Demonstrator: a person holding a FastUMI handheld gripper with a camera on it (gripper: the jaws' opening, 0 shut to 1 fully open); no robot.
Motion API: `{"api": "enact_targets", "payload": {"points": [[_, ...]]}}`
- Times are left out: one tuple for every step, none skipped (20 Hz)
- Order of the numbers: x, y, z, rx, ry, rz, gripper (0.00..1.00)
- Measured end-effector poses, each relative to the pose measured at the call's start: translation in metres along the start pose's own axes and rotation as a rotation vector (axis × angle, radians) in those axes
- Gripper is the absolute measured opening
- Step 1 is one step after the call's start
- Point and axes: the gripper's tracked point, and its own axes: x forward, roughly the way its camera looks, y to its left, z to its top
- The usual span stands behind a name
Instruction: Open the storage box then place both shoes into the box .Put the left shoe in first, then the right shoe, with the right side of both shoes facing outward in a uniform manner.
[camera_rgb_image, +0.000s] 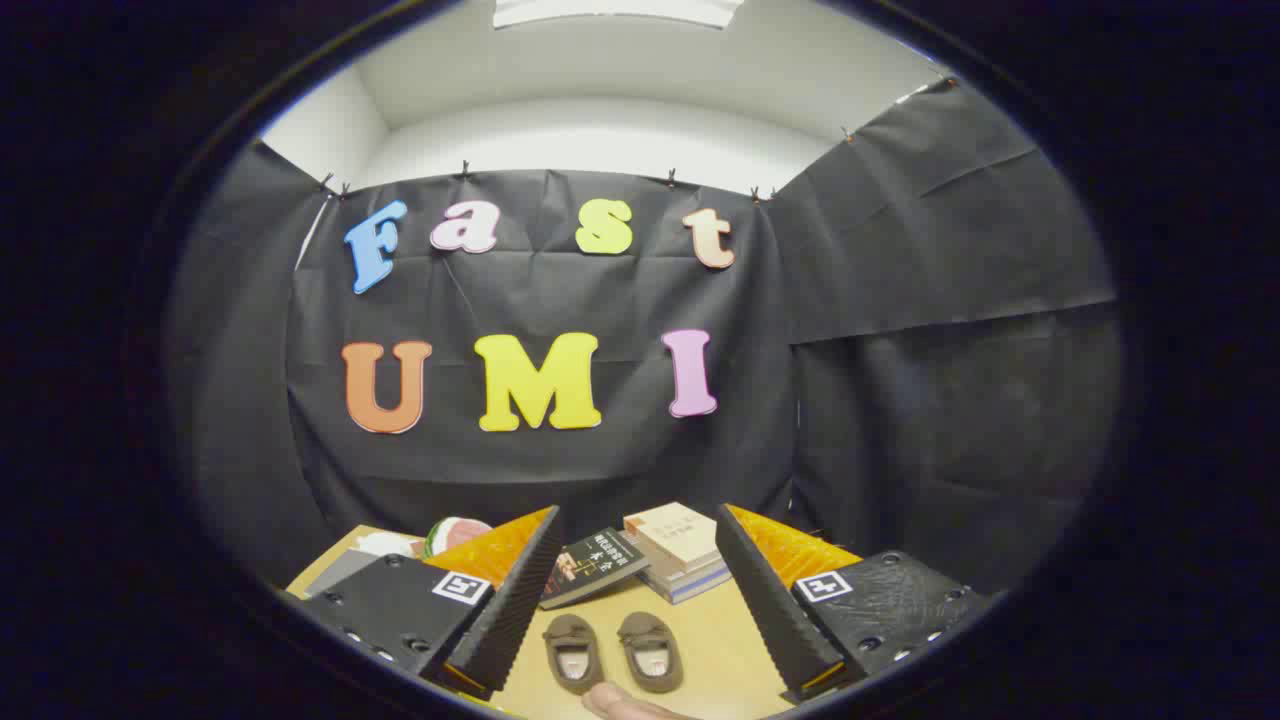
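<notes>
Two small brown shoes lie side by side on the wooden table (715, 625), toes pointing away from me: the left one (572, 652) and the right one (650, 650). My gripper (637, 590) hangs above them, open, its fingers spread wide with both shoes showing in the gap between them. Nothing is held. Just under the shoes a bit of a person's hand (625, 703) shows.
Beyond the fingers lie a dark book (597, 565) and a stack of pale books (680, 550). Behind the left finger sit a round red-and-white object (455, 533) and a flat grey-white item (365, 552). Black cloth walls close the table's back and right.
</notes>
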Motion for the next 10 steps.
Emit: {"api": "enact_targets", "payload": {"points": [[0.002, 0.004, -0.001, 0.003, 0.004, 0.015, 0.95], [0.003, 0.007, 0.002, 0.006, 0.000, 0.032, 0.95], [0.005, 0.011, 0.005, 0.006, -0.008, 0.049, 0.95], [0.006, 0.013, 0.009, 0.004, -0.015, 0.065, 0.95], [0.006, 0.015, 0.011, 0.002, -0.017, 0.080, 0.95], [0.005, 0.015, 0.012, 0.001, -0.018, 0.095, 0.95], [0.005, 0.017, 0.013, -0.004, -0.020, 0.110, 0.95], [0.005, 0.015, 0.014, -0.007, -0.018, 0.119, 0.95], [0.006, 0.013, 0.013, -0.009, -0.011, 0.126, 0.95], [0.005, 0.011, 0.012, -0.005, 0.005, 0.130, 0.95]]}}
